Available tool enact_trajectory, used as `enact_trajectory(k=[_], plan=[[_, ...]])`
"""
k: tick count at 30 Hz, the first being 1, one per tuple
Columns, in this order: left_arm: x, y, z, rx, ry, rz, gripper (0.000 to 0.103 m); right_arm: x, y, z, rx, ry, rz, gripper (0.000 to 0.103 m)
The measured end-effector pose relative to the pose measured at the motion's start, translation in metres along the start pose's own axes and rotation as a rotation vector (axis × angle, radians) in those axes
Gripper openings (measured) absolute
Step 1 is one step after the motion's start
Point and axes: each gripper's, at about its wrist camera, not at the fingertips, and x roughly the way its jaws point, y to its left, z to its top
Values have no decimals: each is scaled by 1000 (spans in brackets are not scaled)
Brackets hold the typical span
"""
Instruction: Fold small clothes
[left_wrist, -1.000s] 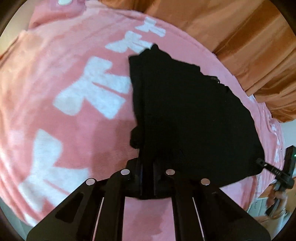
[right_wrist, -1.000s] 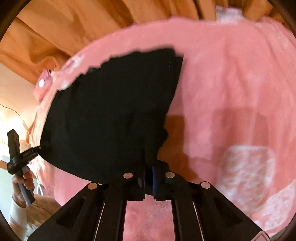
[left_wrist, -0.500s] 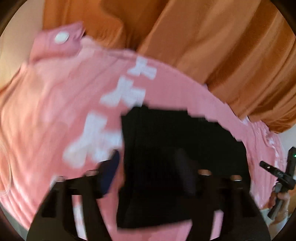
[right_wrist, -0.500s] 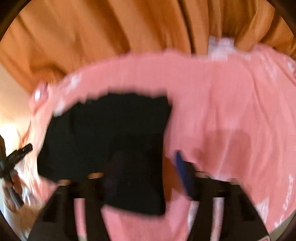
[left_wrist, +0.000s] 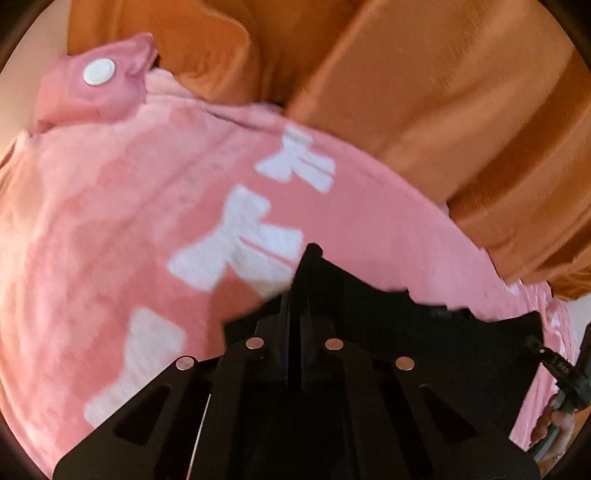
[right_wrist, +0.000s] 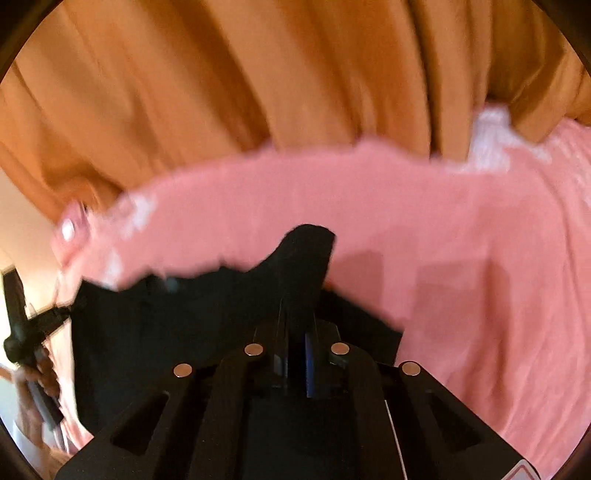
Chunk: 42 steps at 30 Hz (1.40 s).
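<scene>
Black garment: lying on the pink blanket right in front of both cameras, with two of its corners pulled up off the surface.
Left tongs: pressing together on one corner of the black garment; the cloth is standing up in a peak above the fingertips.
Right tongs: pinching another corner of the same garment, a rounded flap of it is rising above the tips; a blue pad is showing between the fingers.
Other tool, left view: the right tongs are showing at the right edge, gripping the garment's far corner, with a hand below them.
Other tool, right view: the left tongs are appearing at the left edge, with a hand around the handle.
Pink blanket: spreading under the garment, carrying white bow shapes beyond the left tongs.
Pink pillow: sitting at the blanket's far left corner, bearing a white button.
Orange curtain: hanging in folds behind the blanket, filling the far background.
</scene>
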Motion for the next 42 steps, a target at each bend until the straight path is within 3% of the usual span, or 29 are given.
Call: enact_trajectory(k=[2,4,9,12,14,17,19,21,24,25,28,31,32,33,34,35,36,38,40,41,42], plan=[[20,14,-1,-20,51,34,3,24,-14,-1,22,50,-54,5],[39,20,-7,-42,104,43,3,63,-29,-17,44,179,-90,5],[9,8,-6,-15,63,61,5,20,-10,-8,41,85,-81,14],[-40,-14,-23,52,6,26,6,-23,26,-21,-83,41,-54,16],[-56,-33,-46,107,16,-14,11,-27,55,-42,-166,61,-4,16],[-47,-63,-87,202,113,-48,15,-9,107,-91,-291,194,138,16],[-28,-66,-111,276,180,17,14,8,131,-120,-435,254,104,3],[-33,-51,-121,310,151,32,12,17,114,-129,-466,291,6,3],[-49,-20,-120,305,138,104,10,3,49,-115,-302,307,-26,0],[-53,1,-120,264,147,88,1,-5,28,-112,-258,301,-63,0],[-61,26,-122,210,164,17,1,-19,-15,-116,-130,329,-52,0],[-75,24,-122,183,148,-11,1,-31,-24,-112,-47,294,-29,3],[-81,25,-121,155,134,-33,16,-36,-23,-107,0,260,-4,10],[-86,26,-119,124,113,-50,30,-36,-21,-104,22,242,7,24],[-90,31,-120,68,96,-43,64,-37,-19,-102,30,231,16,40],[-89,31,-122,35,101,-33,75,-35,-15,-101,24,229,16,47],[-83,34,-125,0,121,-31,74,-31,-12,-102,15,241,13,52],[-66,40,-133,-62,197,-28,74,-16,-5,-108,-3,306,9,53],[-67,34,-136,-41,143,-4,74,-11,-8,-115,11,333,31,56],[-64,29,-135,-16,151,9,69,-10,0,-114,-14,306,26,56],[-63,24,-135,13,137,20,54,-5,5,-112,-35,313,23,48]])
